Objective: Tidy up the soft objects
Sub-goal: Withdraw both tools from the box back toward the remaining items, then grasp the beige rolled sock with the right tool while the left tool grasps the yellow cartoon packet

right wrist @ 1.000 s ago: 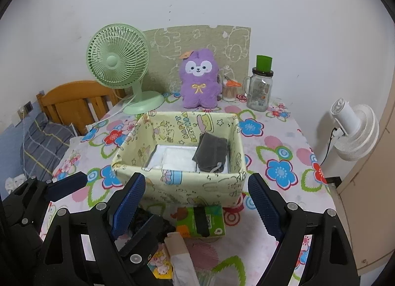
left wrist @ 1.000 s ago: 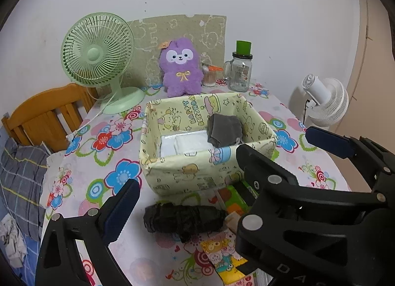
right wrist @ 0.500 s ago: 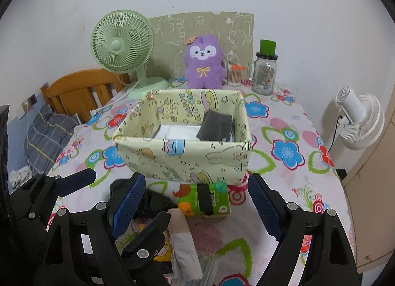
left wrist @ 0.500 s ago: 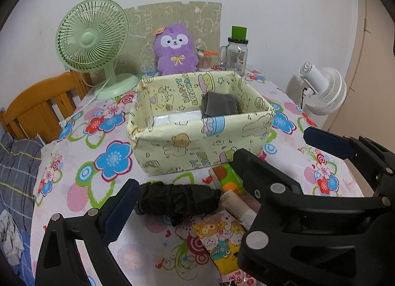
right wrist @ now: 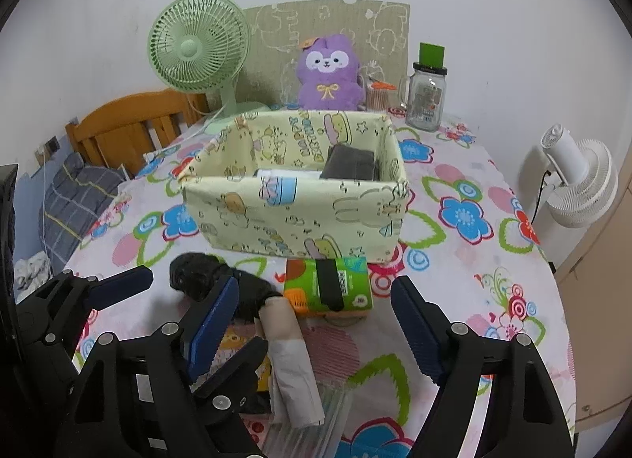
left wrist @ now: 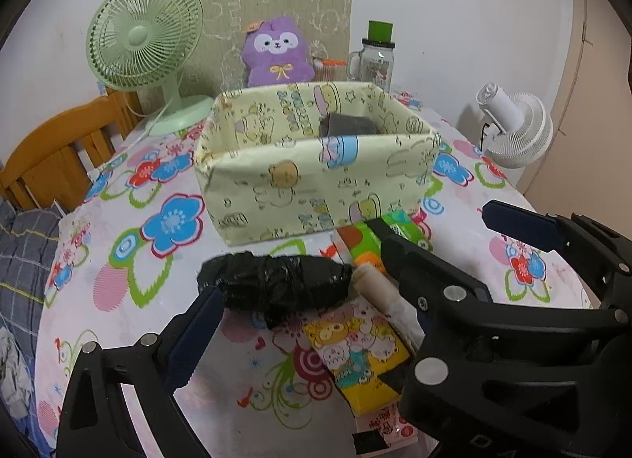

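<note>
Floral table [right wrist: 466, 165] — both grippers' fingers wide, empty, right's just narrowing — black bundle [left wrist: 276, 286] nearby.

Tablecloth [right wrist: 466, 292]: smooth printed sheet w/ floral pattern, slight sheen; fabric box [right wrist: 300, 217]: soft matt cloth, cartoon print, walls a bit creased; dark folded cloth [right wrist: 349, 163] inside it: matt grey; black bundle [left wrist: 276, 284]: crinkled glossy plastic film; beige roll [right wrist: 290, 363]: matt, paper-like; green tissue pack [right wrist: 328, 290]: shiny plastic wrap; purple plush [right wrist: 330, 74]: fuzzy pile; green fan [left wrist: 144, 37]: smooth matt plastic; jar [right wrist: 424, 102]: clear glass, green lid; chair [right wrist: 130, 128]: varnished wood; grippers: matt black plastic, metal screws, ribbed blue pads [right wrist: 414, 339].
</note>
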`<state>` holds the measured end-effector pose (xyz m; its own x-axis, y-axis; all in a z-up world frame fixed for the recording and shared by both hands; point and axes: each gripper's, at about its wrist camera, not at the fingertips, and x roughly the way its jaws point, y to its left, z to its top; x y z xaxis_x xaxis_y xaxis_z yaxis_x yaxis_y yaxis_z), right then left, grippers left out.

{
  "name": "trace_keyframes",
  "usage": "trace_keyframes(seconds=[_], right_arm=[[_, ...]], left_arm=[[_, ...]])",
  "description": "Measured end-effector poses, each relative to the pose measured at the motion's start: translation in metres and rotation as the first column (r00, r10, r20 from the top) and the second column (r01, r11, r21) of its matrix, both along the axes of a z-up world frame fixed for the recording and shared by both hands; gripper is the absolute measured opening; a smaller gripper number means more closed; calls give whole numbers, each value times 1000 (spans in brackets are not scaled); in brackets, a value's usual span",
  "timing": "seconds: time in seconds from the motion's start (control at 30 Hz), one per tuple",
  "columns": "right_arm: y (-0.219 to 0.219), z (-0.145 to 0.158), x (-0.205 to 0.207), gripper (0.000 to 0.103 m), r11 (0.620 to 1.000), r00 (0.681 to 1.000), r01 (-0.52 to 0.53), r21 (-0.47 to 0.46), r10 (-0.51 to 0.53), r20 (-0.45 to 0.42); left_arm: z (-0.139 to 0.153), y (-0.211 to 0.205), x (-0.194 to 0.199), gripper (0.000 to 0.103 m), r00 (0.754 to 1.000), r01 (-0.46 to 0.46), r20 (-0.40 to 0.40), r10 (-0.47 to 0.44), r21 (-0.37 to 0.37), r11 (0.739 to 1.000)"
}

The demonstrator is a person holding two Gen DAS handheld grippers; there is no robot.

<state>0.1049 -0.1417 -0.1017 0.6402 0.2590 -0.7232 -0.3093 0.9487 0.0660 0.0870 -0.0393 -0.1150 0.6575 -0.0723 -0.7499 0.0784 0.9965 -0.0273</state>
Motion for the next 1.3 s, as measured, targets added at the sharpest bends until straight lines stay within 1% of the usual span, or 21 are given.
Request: trace_keyframes(seconds=[0.07, 0.43, 0.53, 0.67, 0.73, 0.87, 0.9, 1.0, 1.1, 1.17, 1.3], right_arm=[[0, -5, -1, 79, 1000, 1000, 0, 1, 0, -12], [-2, -24, -7, 76, 1000, 998, 7, -14, -8, -59], [-3, -32, -4, 69, 1000, 996, 0, -5, 0, -94], [-2, -43, 0, 66, 1000, 990, -6, 14, 8, -142], [-1, -47, 2, 65, 1000, 988, -9, 9, 10, -151], [1, -55, 4, 58, 1000, 985, -17, 9, 18, -173], [0, -56, 5, 58, 1000, 984, -18, 13, 20, -178], [-1, -58, 6, 56, 1000, 983, -18, 21, 21, -180], [-1, -59, 8, 52, 999, 983, -20, 25, 25, -184], [-1, -60, 9, 45, 999, 983, -22, 32, 28, -184], [-1, -59, 9, 38, 999, 982, -26, 38, 33, -184]], left_arm=[[-4, -1, -1, 99, 1000, 2, -9, -3, -2, 1000], [-25, -4, -5, 99, 998, 24, -53, -25, -23, 999], [-30, -5, -6, 99, 998, 28, -64, -29, -19, 999], [-36, -7, -5, 99, 997, 28, -77, -29, -18, 999], [-40, -8, -5, 99, 996, 28, -86, -29, -18, 999], [-46, -10, -3, 99, 994, 25, -102, -25, -8, 1000], [-47, -10, -2, 99, 994, 24, -108, -24, -6, 1000], [-50, -9, 0, 99, 993, 22, -114, -23, -6, 1000], [-50, -9, 2, 99, 993, 21, -116, -22, -9, 1000], [-51, -9, 3, 99, 993, 20, -119, -21, -13, 1000], [-53, -9, 4, 99, 992, 22, -123, -24, -18, 1000]])
